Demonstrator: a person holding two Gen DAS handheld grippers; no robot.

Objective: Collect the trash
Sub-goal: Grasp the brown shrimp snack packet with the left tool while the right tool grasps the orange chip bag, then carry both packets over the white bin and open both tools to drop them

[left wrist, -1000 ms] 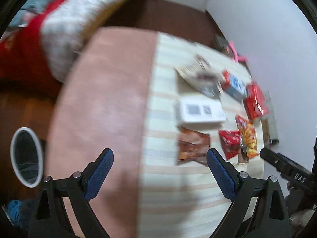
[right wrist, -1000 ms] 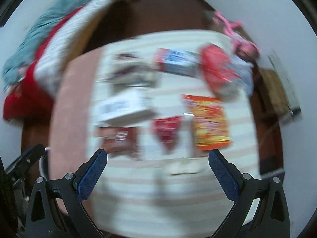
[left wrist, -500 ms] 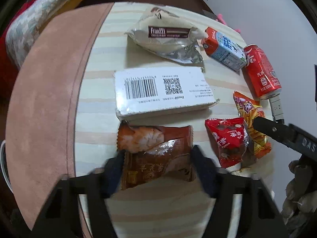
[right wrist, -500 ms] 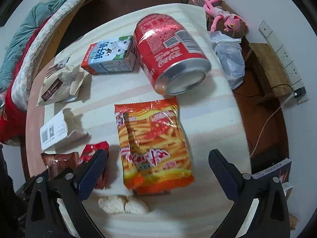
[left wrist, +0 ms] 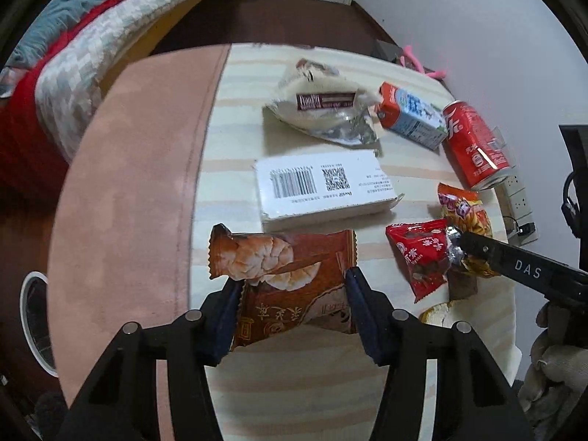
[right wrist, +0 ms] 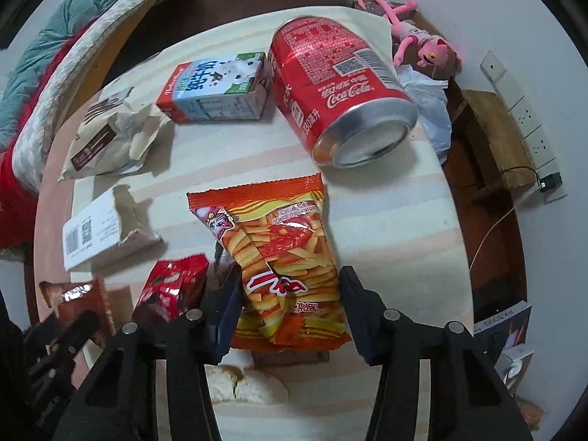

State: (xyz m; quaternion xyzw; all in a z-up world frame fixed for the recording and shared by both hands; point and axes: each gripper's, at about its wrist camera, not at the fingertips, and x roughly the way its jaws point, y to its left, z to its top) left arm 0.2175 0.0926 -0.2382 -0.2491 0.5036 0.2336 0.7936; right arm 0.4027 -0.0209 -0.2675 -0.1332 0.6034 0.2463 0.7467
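My left gripper (left wrist: 292, 307) is shut on a brown shrimp snack wrapper (left wrist: 283, 275), pads pressing its two side edges. My right gripper (right wrist: 290, 305) is shut on an orange fries snack bag (right wrist: 284, 257), which bulges between the pads. Other trash lies on the striped table (left wrist: 294, 386): a small red wrapper (left wrist: 422, 257), a white barcode box (left wrist: 323, 187), a crumpled cream bag (left wrist: 323, 110), a milk carton (right wrist: 217, 88), a red cola can (right wrist: 338, 84) on its side, and a piece of bread (right wrist: 246, 386).
A white-rimmed bin (left wrist: 33, 319) stands on the floor left of the table. A bed with a red blanket (left wrist: 55, 73) is at the far left. A pink plush toy (right wrist: 411, 33), a plastic bag and a power strip (right wrist: 522, 110) lie at the right.
Both grippers moved in toward the table and closed, the left on the brown shrimp wrapper, the right on the orange fries bag.
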